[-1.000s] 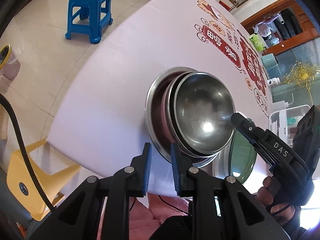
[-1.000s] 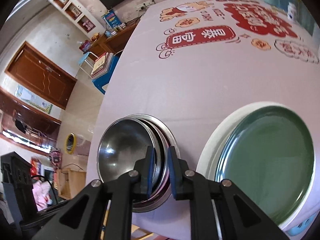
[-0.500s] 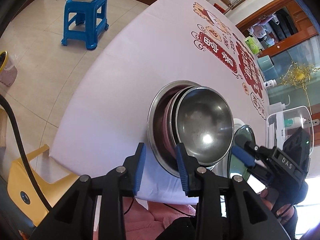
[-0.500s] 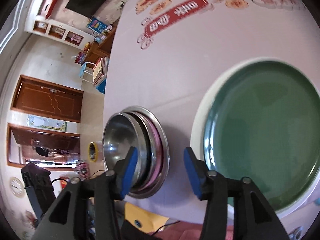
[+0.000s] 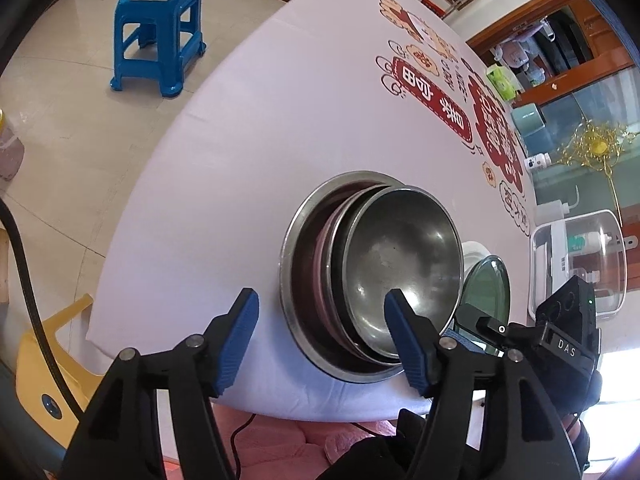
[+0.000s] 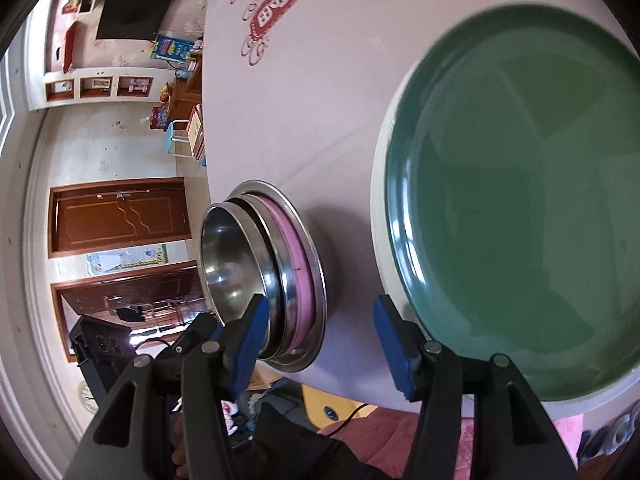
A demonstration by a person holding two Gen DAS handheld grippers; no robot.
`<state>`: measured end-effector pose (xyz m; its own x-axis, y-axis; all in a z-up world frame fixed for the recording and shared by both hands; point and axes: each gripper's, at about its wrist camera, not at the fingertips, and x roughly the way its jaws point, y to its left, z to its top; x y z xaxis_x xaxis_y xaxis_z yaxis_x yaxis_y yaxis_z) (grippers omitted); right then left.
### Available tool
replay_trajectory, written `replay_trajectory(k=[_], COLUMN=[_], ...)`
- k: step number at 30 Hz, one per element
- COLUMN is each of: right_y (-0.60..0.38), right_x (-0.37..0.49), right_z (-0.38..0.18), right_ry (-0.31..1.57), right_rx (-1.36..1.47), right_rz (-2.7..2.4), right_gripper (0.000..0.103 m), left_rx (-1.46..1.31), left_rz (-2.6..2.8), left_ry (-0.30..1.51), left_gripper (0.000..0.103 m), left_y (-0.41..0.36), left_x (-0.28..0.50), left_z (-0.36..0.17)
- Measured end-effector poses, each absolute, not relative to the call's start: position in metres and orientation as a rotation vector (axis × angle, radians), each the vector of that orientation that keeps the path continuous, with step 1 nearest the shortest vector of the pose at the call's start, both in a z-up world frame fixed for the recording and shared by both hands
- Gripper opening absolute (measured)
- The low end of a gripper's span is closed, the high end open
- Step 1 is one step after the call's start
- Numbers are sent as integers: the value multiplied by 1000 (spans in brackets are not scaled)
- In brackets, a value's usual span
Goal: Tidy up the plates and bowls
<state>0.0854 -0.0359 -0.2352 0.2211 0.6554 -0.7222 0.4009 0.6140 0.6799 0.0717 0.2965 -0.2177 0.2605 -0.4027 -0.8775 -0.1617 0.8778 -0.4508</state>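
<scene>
Two stacks sit close to the near edge of my table: nested metal bowls on the left and a green plate on the right, with bare cloth between them and a wide stretch of open cloth beyond, up to the red print.

My left tongs are spread wide and hold nothing; one blue pad hangs over the cloth left of the bowls, the other lies across the near rim of the top bowl, though I cannot tell whether it touches.

My right tongs are also wide and empty, over the gap between the stacks, near the table edge.

That steel bowl sits tilted inside a second steel bowl, which sits in a pink bowl, all in a broad steel basin.

My green plate rests on a white plate of which only a thin rim shows.

Its right side runs out of the right view, and in the left view my right tongs cover most of it.
</scene>
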Motion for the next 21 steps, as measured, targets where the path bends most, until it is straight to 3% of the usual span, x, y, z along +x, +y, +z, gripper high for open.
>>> replay_trajectory(k=[17,21], right_y=[-39,-36], right_x=[95,96], right_z=[-251,-250], right_ry=[1418,1421], right_rx=[1090,1064], right_rz=[258,268], right_gripper=[55,55], left_rx=[-465,-443], left_rz=[-200,-211], left_ry=[1393,1411], left_gripper=[64,58], left_y=[285,280], left_x=[113,122], left_z=[-243,-249])
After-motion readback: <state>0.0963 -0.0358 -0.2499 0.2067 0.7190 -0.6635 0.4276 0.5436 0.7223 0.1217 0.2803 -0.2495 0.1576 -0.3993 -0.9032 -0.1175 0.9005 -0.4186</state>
